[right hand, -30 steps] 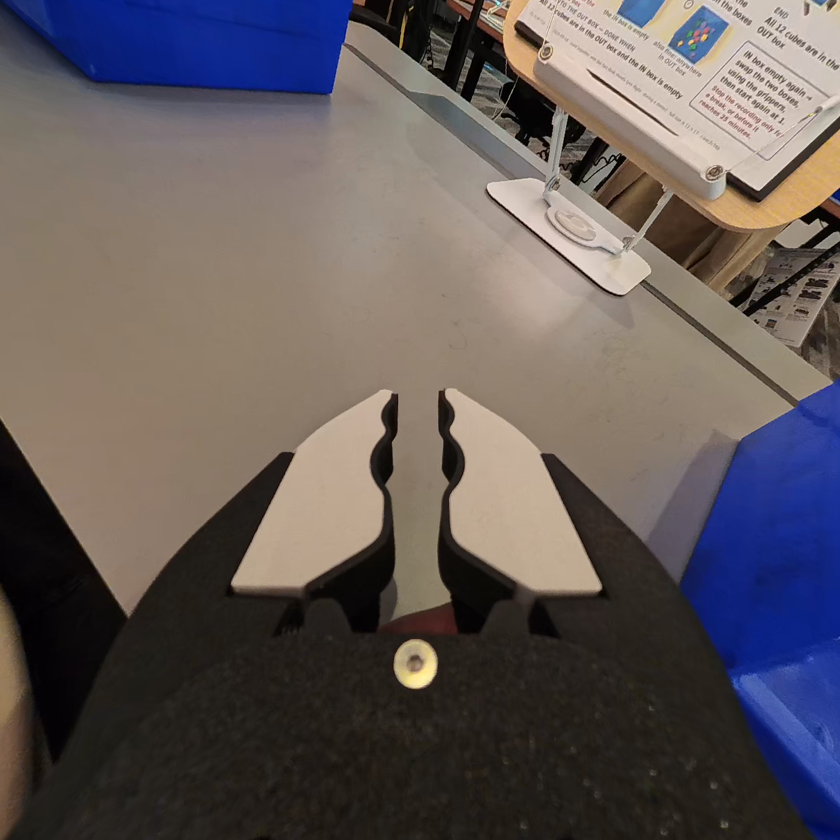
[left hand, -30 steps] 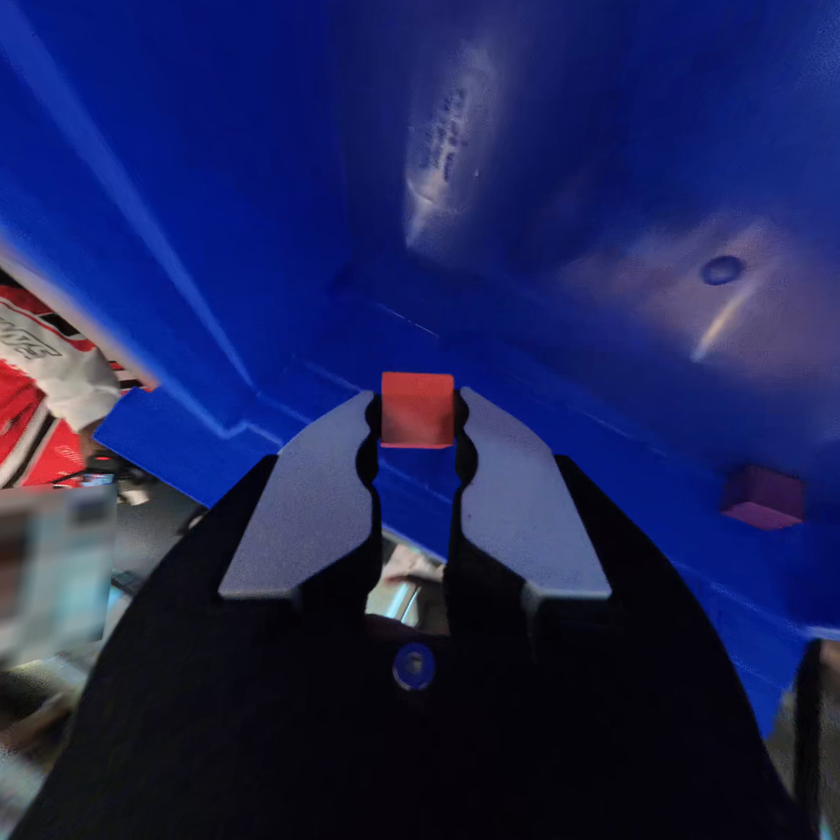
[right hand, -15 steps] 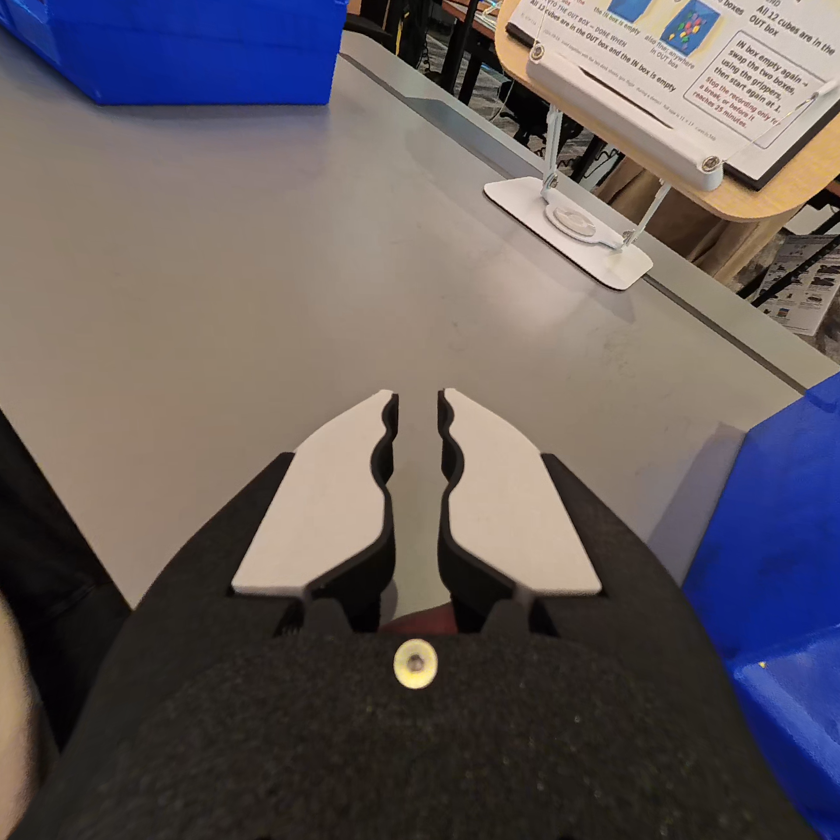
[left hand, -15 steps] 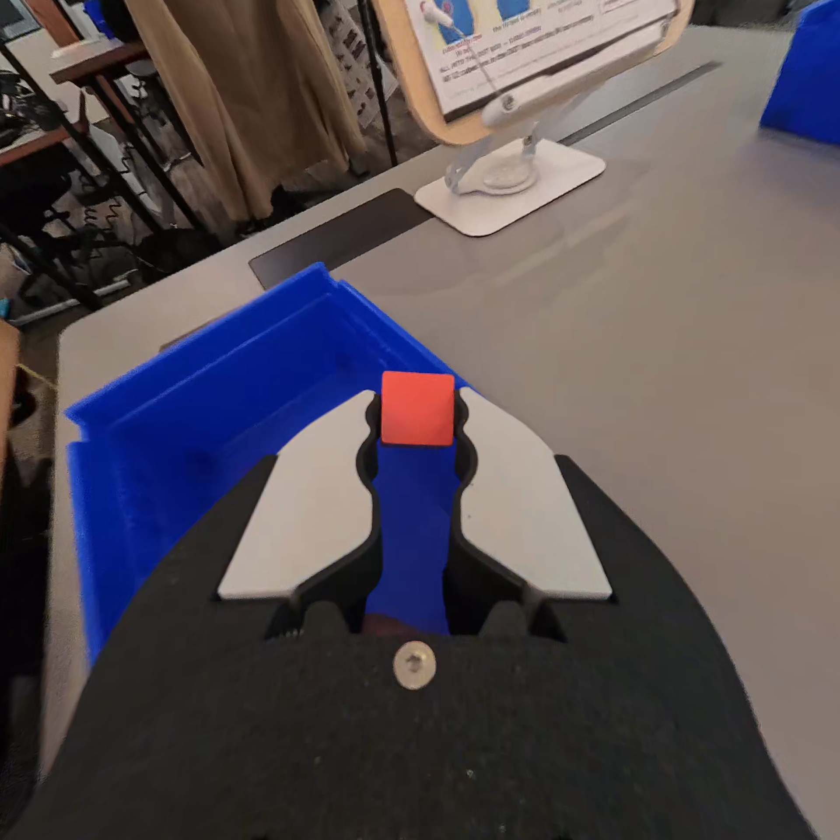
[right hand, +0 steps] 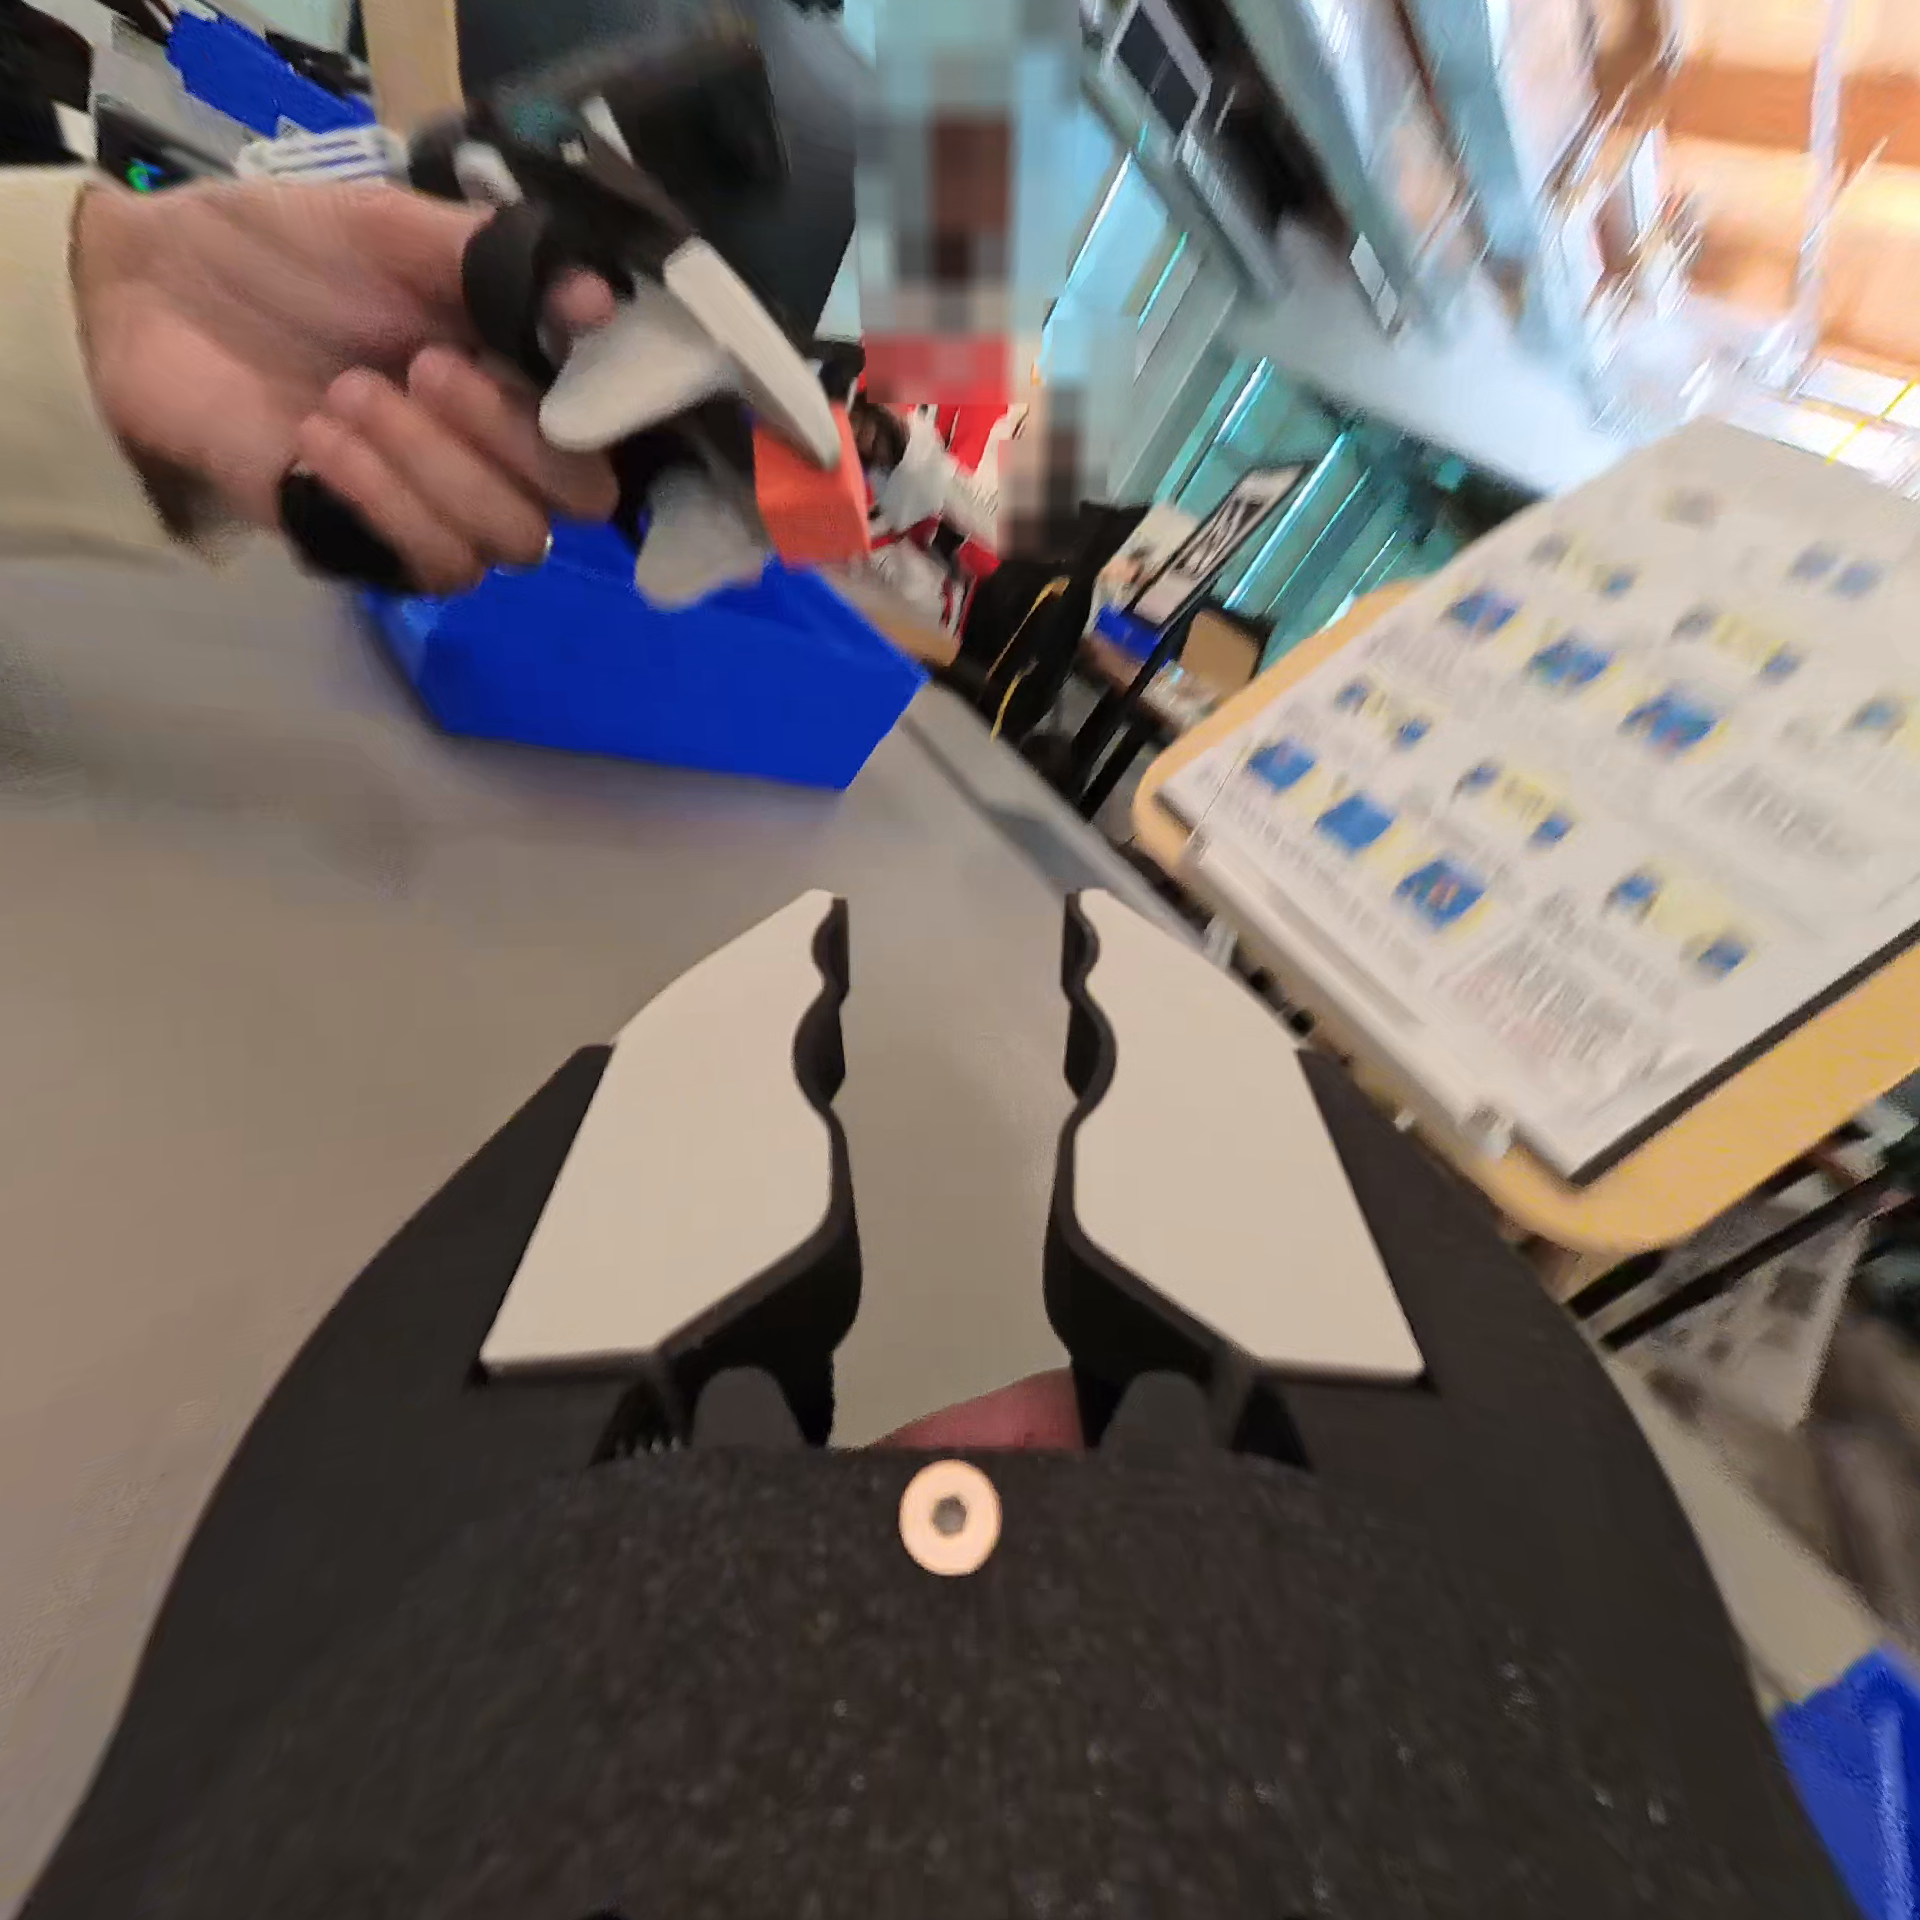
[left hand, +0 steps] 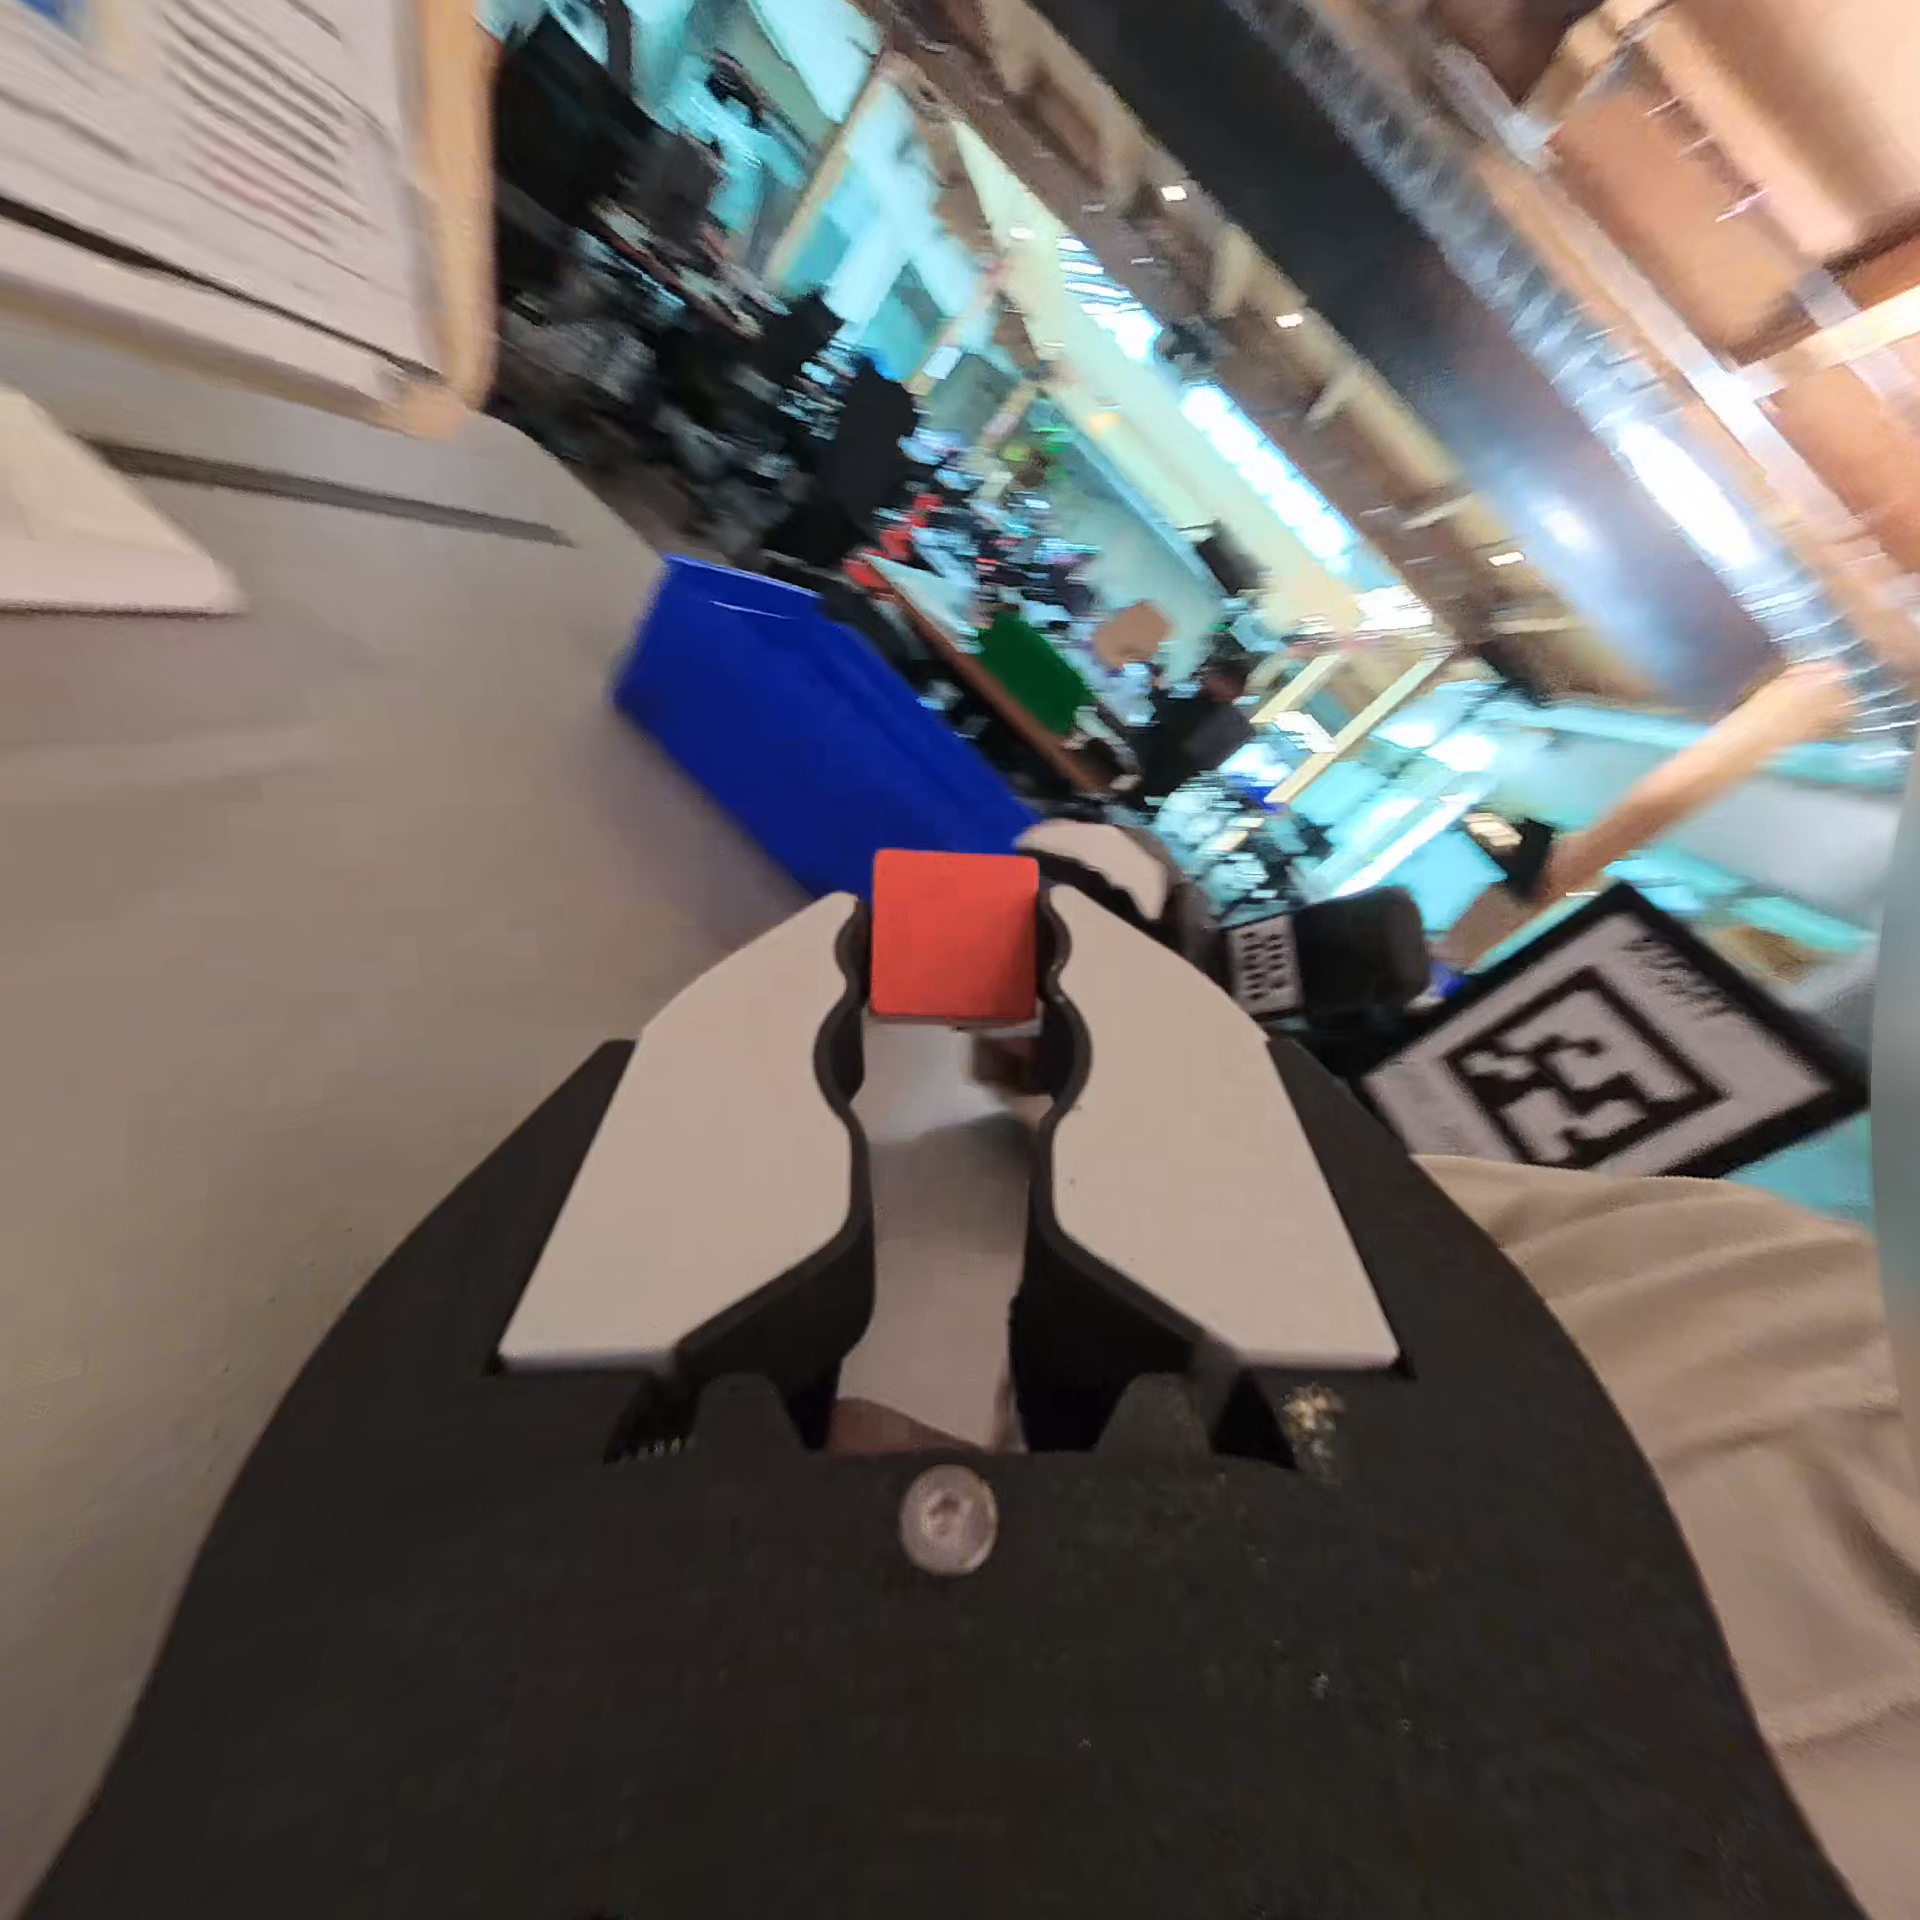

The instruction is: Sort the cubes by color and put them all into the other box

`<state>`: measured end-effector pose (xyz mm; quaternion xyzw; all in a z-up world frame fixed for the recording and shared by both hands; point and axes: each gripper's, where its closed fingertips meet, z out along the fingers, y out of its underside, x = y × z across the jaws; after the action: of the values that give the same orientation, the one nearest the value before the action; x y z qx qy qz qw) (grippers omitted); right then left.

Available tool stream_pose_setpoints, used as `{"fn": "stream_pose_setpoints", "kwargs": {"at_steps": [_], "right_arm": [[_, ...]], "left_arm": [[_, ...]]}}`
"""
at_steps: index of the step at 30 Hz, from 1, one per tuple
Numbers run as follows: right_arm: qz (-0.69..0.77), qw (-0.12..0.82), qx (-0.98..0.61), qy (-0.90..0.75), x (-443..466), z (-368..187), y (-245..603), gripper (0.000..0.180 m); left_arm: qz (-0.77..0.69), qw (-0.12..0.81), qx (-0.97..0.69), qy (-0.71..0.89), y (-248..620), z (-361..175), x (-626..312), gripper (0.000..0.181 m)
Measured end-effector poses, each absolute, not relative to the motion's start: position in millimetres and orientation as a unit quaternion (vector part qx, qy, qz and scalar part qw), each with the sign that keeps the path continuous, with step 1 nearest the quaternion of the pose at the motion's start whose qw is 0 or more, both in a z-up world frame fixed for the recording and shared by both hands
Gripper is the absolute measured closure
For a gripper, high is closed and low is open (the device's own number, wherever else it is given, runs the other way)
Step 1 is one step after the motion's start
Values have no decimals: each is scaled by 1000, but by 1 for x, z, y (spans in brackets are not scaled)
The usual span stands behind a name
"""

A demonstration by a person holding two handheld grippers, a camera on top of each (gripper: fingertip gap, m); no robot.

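My left gripper (left hand: 952,906) is shut on a red-orange cube (left hand: 954,935) and holds it in the air above the grey table (left hand: 312,987). A blue box (left hand: 800,717) stands farther off ahead of it, with my right gripper's fingertips (left hand: 1101,868) just beyond the cube. My right gripper (right hand: 956,935) is open and empty over the table. In the right wrist view a hand (right hand: 260,343) holds the left gripper (right hand: 764,504) with the cube (right hand: 810,488) above another blue box (right hand: 644,675). Both boxes' insides are hidden.
An instruction board on a stand (right hand: 1558,831) stands along the table's far edge, and also shows in the left wrist view (left hand: 208,156) with its white base (left hand: 83,530). A blue box corner (right hand: 1849,1766) lies at the lower right. A beige sleeve (left hand: 1662,1455) is close by.
My left gripper has lifted the red-orange cube out of the blue box and swung across the table toward the other box. My right gripper has opened wider and turned toward the left one.
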<state>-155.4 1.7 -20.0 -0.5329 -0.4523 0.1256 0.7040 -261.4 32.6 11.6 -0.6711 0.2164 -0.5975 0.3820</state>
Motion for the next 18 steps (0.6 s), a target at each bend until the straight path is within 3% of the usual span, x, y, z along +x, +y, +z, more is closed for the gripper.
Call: {"fn": "stream_pose_setpoints", "kwargs": {"at_steps": [7, 11, 13, 15, 18], "right_arm": [[96, 728, -476, -484, -185, -8, 17, 139], [114, 743, -459, -474, -185, -9, 6, 150], [111, 737, -463, -480, -182, -9, 1, 150], [119, 753, -459, -457, -170, -1, -9, 150], [122, 763, -481, -415, -141, -6, -26, 150]], "left_arm": [[-719, 231, -614, 230, 1, -2, -166, 151], [-749, 187, -600, 211, -4, -12, -153, 151], [-749, 195, -591, 230, -12, -11, -155, 151], [-743, 210, -579, 263, -27, -4, -166, 138], [-660, 303, -617, 303, -40, -11, -194, 132]]}}
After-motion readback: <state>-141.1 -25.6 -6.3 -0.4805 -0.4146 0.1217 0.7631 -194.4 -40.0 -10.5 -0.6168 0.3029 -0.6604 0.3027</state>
